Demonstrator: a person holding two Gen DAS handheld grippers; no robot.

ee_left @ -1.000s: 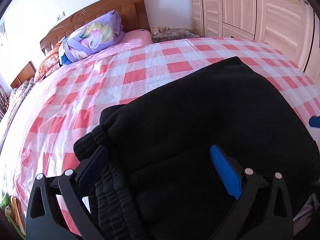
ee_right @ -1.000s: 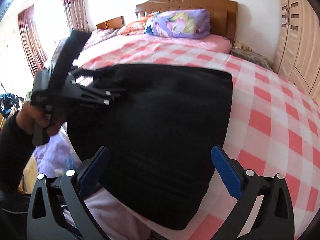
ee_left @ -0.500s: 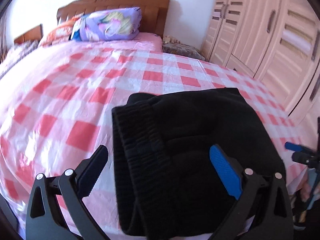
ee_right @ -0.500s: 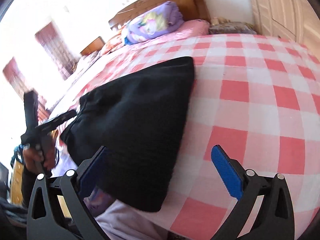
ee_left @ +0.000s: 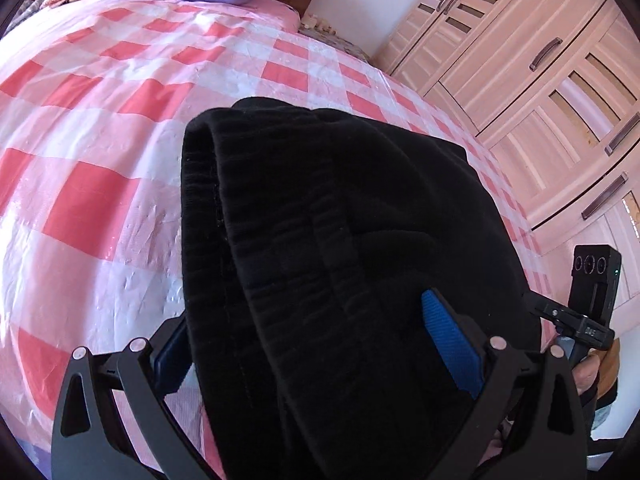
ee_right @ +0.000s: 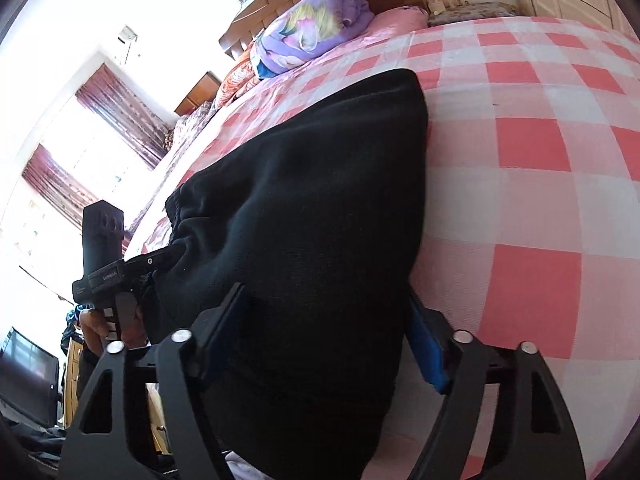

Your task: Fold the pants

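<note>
Both grippers are now closer in vs 0.5 s ago, each straddling a near corner of the pants (ee_left: 344,216). You're holding the left gripper (ee_left: 320,344) w/ fingers apart around the waistband end at 6 o'clock; right gripper (ee_right: 326,340) fingers are likewise apart around the fabric, nothing pinched yet. Pants are lying already folded over in layers on the bed (ee_left: 100,152), near edge overhanging. Est. task is mostly done; what's probably left is one more fold or tidying.

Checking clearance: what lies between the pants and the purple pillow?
Only bare checked sheet between the pants and pillow, clearest in the right wrist view.
</note>
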